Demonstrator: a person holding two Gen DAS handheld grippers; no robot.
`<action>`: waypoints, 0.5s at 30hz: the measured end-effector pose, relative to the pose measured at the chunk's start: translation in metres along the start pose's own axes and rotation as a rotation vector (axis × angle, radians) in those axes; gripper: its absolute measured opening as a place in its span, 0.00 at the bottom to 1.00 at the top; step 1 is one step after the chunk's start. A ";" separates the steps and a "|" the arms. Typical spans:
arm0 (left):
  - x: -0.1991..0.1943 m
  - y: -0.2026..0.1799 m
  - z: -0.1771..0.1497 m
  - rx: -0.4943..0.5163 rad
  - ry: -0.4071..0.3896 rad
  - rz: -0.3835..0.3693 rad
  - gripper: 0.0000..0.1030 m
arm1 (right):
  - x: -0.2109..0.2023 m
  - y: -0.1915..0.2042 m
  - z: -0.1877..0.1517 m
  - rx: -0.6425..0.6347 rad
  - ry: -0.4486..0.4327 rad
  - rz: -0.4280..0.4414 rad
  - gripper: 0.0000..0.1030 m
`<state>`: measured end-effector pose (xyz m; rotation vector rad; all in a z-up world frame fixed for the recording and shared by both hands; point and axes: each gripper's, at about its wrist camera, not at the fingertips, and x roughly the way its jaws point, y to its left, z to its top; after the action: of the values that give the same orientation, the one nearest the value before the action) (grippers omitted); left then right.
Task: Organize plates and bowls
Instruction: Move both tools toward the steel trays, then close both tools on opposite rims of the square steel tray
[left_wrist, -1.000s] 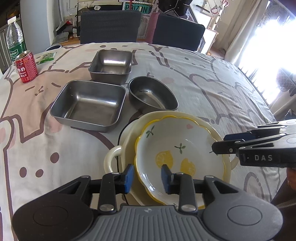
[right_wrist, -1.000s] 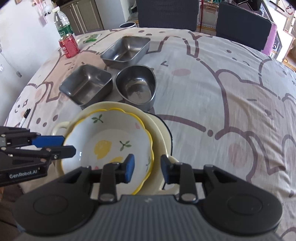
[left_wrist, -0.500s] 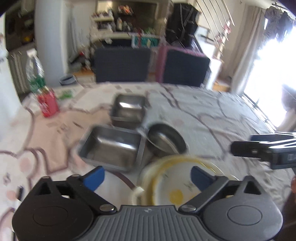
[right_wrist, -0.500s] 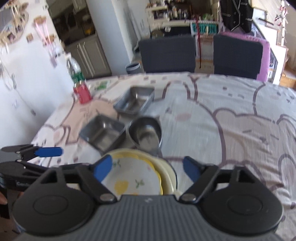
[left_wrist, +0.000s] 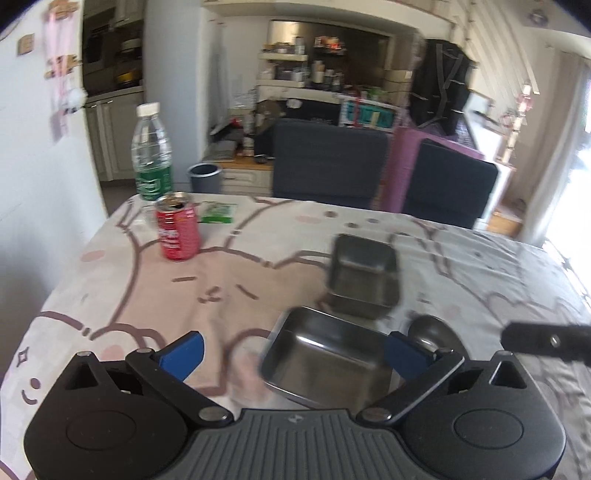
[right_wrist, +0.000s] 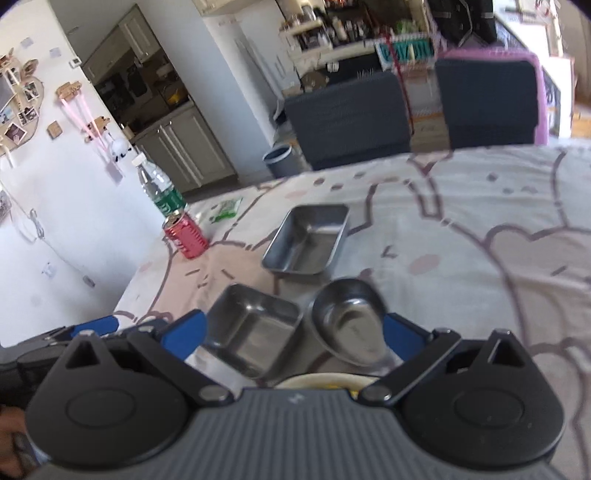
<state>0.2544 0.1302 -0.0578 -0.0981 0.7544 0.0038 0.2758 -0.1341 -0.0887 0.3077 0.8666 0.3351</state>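
Three stainless steel dishes sit grouped on the cartoon-print tablecloth: a square steel tray nearest, an oval steel bowl just to its right, and a rectangular steel pan behind them. The pan's long axis runs away from the camera, slanting a bit right in the right wrist view; the oval bowl's narrower end points toward the camera there.

The left gripper hangs above the square tray with its blue-padded jaws spread wide, nothing between them. The right gripper is spread the same way, empty, framing the tray and the bowl.

Only the right wrist view catches a sliver of the cream ceramic plate with yellow trim, mostly hidden behind the gripper body. The left view shows just a bit of the oval bowl, and it's blurry there.

Off to the far left stand a red soda can, a clear water bottle with green label and a green packet. Two dark chairs sit at the far edge.
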 end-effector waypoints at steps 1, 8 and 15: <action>0.005 0.004 0.002 -0.010 0.002 0.011 1.00 | 0.008 0.002 0.002 0.014 0.016 0.004 1.00; 0.039 0.012 0.011 -0.013 0.039 0.035 0.92 | 0.059 0.007 0.002 0.123 0.146 0.031 0.68; 0.075 0.011 0.010 0.034 0.109 0.053 0.70 | 0.103 0.021 -0.004 0.121 0.229 0.013 0.48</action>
<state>0.3156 0.1394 -0.1030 -0.0464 0.8658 0.0365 0.3311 -0.0730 -0.1540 0.3918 1.1129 0.3345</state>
